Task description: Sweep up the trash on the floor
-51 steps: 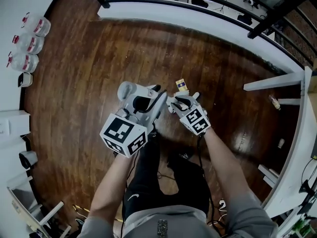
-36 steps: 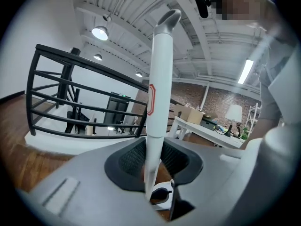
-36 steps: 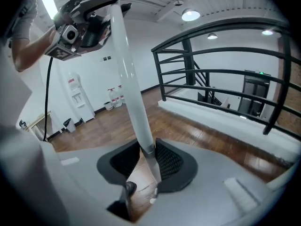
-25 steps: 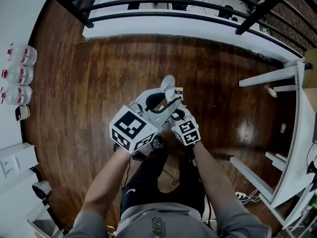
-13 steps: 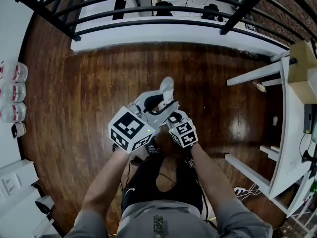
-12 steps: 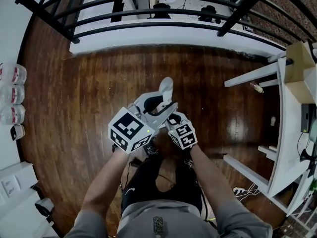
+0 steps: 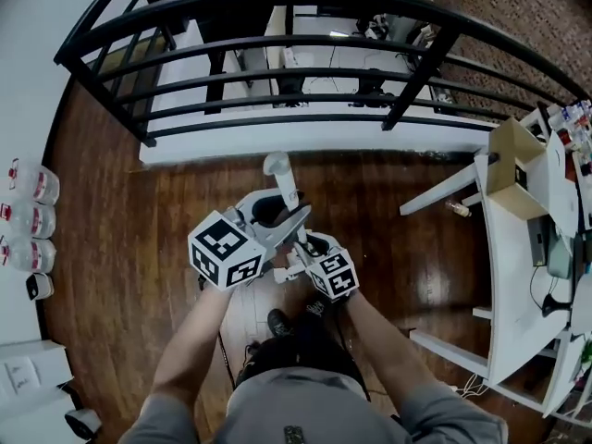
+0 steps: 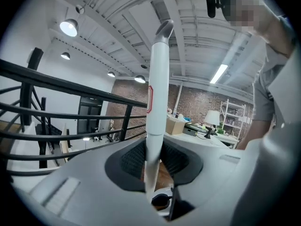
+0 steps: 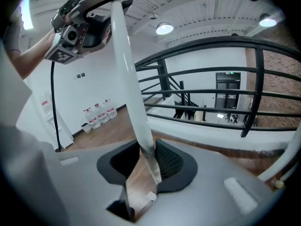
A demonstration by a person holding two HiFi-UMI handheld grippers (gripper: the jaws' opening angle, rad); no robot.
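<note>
A white broom handle (image 7: 280, 181) with a grey cap on top stands nearly upright in front of me, held by both grippers. My left gripper (image 7: 282, 213) grips it higher up; in the left gripper view the handle (image 8: 157, 93) runs up between the dark pads of the left gripper (image 8: 153, 161), whose jaws are closing on it. My right gripper (image 7: 294, 252) holds it lower. In the right gripper view the handle (image 9: 129, 79) leans against one pad of the right gripper (image 9: 146, 161), whose jaws are easing open. The broom head and the trash are hidden.
A black railing (image 7: 277, 44) over a white ledge (image 7: 305, 137) bounds the wood floor ahead. Water jugs (image 7: 23, 215) stand at the left wall. A white table (image 7: 518, 285) bearing a cardboard box (image 7: 515, 169) is at the right, with a small bottle (image 7: 456, 208) on the floor beside it.
Both grippers have risen together with the handle. The head view has lifted toward the railing, and the yellow scrap seen earlier on the floor is out of sight.
</note>
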